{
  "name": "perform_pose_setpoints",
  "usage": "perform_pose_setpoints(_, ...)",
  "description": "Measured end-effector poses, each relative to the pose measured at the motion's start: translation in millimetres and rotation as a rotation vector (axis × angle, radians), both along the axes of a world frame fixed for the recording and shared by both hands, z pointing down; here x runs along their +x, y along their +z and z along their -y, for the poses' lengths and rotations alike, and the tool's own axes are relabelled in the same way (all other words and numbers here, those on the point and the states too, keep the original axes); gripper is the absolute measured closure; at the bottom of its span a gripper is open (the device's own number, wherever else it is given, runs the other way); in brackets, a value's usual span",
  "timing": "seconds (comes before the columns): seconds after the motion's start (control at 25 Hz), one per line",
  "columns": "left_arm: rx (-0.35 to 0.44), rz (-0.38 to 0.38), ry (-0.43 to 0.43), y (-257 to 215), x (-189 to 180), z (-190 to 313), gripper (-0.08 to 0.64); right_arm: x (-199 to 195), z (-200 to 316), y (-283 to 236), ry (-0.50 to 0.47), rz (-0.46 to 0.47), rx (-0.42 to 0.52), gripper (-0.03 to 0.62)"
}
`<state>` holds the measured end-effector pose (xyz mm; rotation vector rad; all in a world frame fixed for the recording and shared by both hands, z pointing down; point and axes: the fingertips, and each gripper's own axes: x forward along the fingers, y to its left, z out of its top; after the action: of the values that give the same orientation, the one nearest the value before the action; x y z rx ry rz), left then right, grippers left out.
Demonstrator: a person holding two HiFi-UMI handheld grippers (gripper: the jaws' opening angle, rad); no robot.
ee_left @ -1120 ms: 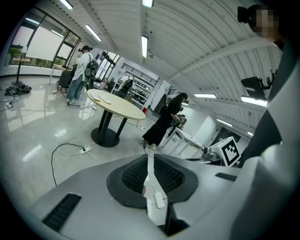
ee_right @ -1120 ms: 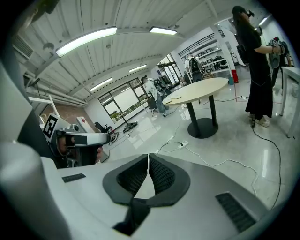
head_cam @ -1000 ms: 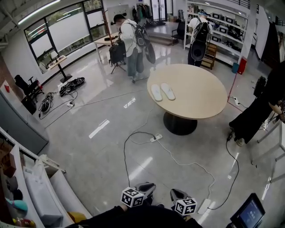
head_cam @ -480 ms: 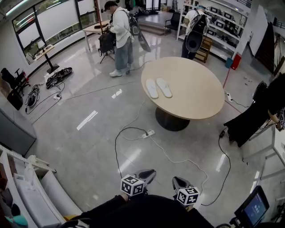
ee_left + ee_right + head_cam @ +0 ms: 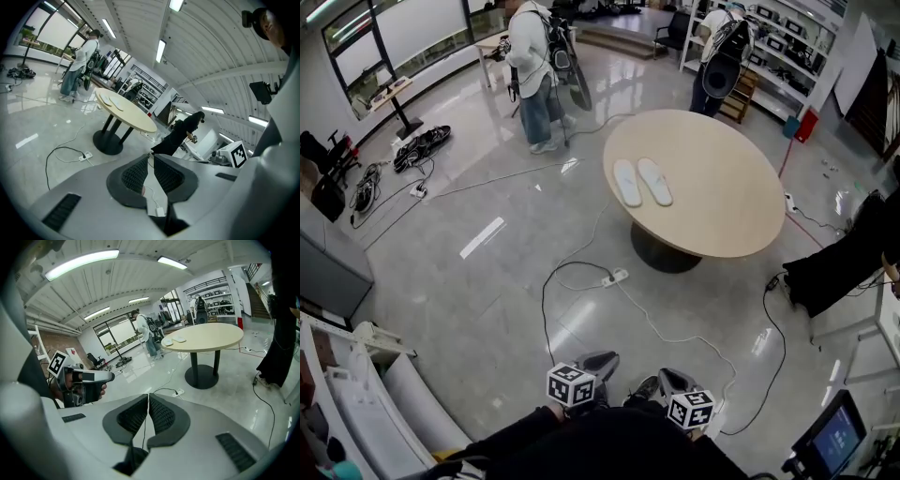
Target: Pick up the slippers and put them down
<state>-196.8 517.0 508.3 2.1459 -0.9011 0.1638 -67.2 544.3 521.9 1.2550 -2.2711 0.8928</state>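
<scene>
One big grey floor takes up most of the head view, and the operator is mid-walk across it. Over the last second the round table has grown slightly in frame, and the bystander with the backpack has slid toward the top edge. My read is that we're closing in on the table, not working yet.

Second bystander is at the shelving beyond the table, with a figure in black off its right side. Neither is near the task items.

Slippers: white pair, side by side, soles down on the left part of the tabletop. Same spot on the table as a second ago, untouched.

Left gripper: pads pressed together, nothing between them. Right gripper: same, closed and empty. Both are carried low at the bottom of the head view, well apart from the table, as in the earlier frames.

Cable and power strip lie on the floor between us and the table base, a likely trip or snag risk on this path.

Task status: approach only, no pick started. Both sets of jaws need to spread before any grasp.
</scene>
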Motion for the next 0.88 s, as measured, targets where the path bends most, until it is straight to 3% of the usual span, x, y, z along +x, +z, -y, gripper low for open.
perform_pose_setpoints(0.4, 0.007, 0.097, -0.11, -3.2, 30.9, 94.8, 0.506, 40.3, 117.2, -0.8, -0.059, 0.069, 0.027, 0.572)
perform_pose_setpoints(0.64, 0.062, 0.1, -0.2, -28.8, 77.1, 169.3, 0.506, 89.1, 205.8, -17.6, -0.089, 0.108, 0.054, 0.571)
perform_pose_setpoints(0.88, 0.03, 0.111, -0.251, -23.5, 98.5, 198.9, 0.506, 100.4, 246.4, -10.1, -0.156, 0.155, 0.014, 0.571)
